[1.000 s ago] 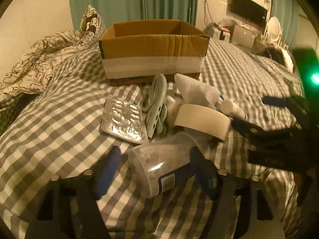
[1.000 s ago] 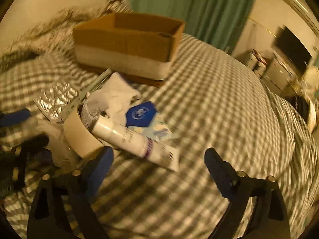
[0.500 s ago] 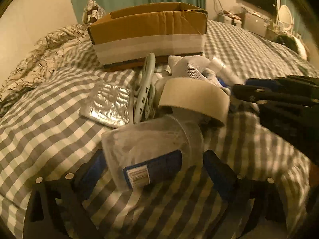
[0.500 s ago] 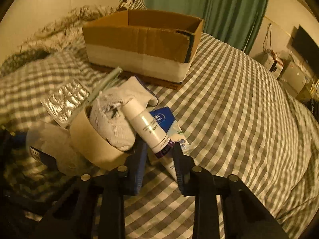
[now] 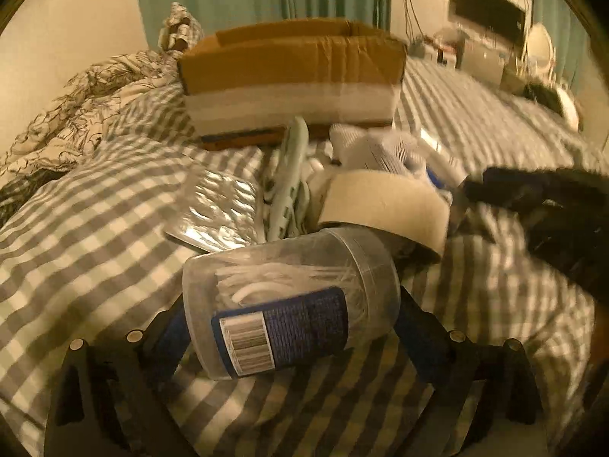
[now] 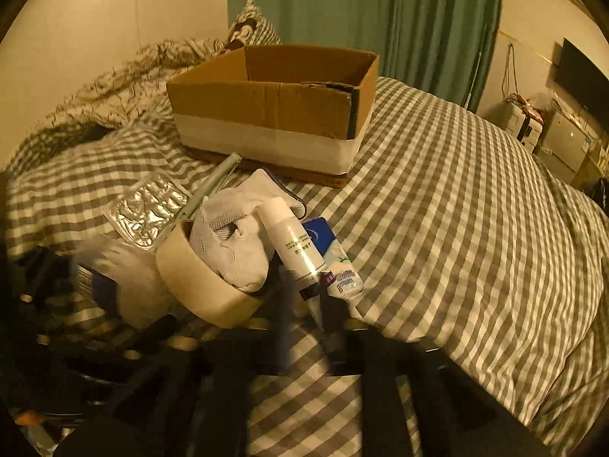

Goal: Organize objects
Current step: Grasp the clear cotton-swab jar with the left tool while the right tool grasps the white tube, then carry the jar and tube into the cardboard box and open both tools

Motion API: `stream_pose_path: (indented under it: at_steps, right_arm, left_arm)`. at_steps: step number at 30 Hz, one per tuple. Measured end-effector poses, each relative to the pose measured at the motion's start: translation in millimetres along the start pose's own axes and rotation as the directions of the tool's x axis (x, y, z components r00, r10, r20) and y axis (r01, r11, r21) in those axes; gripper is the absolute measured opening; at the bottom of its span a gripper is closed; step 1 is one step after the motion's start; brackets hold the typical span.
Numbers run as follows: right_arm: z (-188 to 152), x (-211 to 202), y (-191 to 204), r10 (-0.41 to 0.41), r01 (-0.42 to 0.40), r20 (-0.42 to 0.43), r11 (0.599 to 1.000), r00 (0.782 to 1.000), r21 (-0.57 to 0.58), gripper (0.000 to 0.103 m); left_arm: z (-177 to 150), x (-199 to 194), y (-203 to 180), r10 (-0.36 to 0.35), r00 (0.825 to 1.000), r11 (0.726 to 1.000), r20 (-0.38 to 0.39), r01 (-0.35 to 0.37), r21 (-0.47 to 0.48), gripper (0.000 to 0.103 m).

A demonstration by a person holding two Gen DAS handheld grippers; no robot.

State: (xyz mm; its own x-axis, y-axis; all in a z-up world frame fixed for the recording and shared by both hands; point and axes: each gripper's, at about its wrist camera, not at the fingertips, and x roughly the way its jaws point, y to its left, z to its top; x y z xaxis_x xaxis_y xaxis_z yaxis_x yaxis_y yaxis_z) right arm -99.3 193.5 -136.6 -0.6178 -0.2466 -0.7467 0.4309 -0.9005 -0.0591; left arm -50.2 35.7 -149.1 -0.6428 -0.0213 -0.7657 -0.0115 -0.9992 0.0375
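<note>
My left gripper [image 5: 293,320] is shut on a clear plastic jar [image 5: 289,301] of white sticks with a blue label, held just above the checked bedspread. My right gripper [image 6: 304,297] is shut on a white tube [image 6: 295,243] with a purple band, lifted at one end. Beside it lie a roll of beige tape [image 6: 205,285], a white sock [image 6: 232,243], a foil blister pack [image 6: 148,209], a pale green hanger [image 5: 291,179] and a blue-and-white pouch [image 6: 331,243]. The open cardboard box [image 6: 274,110] stands behind the pile.
A crumpled patterned duvet [image 5: 87,103] lies at the left by the wall. Green curtains [image 6: 380,11] hang behind the bed. A television [image 6: 582,76] and cabinets stand at the far right. The bedspread [image 6: 475,209] slopes away to the right.
Both grippers have closed: the left on the plastic jar, the right on the white tube. The tube has tilted up from lying flat, and the jar has risen toward the camera.
</note>
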Motion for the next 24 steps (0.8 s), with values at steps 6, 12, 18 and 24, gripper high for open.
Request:
stream_pose_path:
  at_steps: [6, 12, 18, 24]
  right_arm:
    - [11, 24, -1, -0.018, 0.018, -0.035, 1.000, 0.999, -0.006, 0.057]
    - [17, 43, -11, -0.010, 0.013, -0.074, 0.999, 0.997, 0.040, 0.023]
    - [31, -12, -7, -0.012, 0.011, 0.024, 0.999, 1.000, 0.038, 0.023]
    - [94, -101, -18, -0.009, -0.008, 0.205, 0.997, 0.979, 0.081, 0.023]
  left_arm:
    - [16, -29, 16, -0.024, 0.996, 0.999, 0.085, 0.027, -0.032, 0.097]
    - [28, -39, 24, -0.044, 0.994, 0.998, 0.102, 0.049, -0.043, 0.096]
    - [49, -59, 28, -0.064, 0.987, 0.997, 0.149, 0.070, -0.035, 0.096]
    - [117, -93, 37, -0.104, 0.959, 0.993, 0.265, 0.115, -0.025, 0.096]
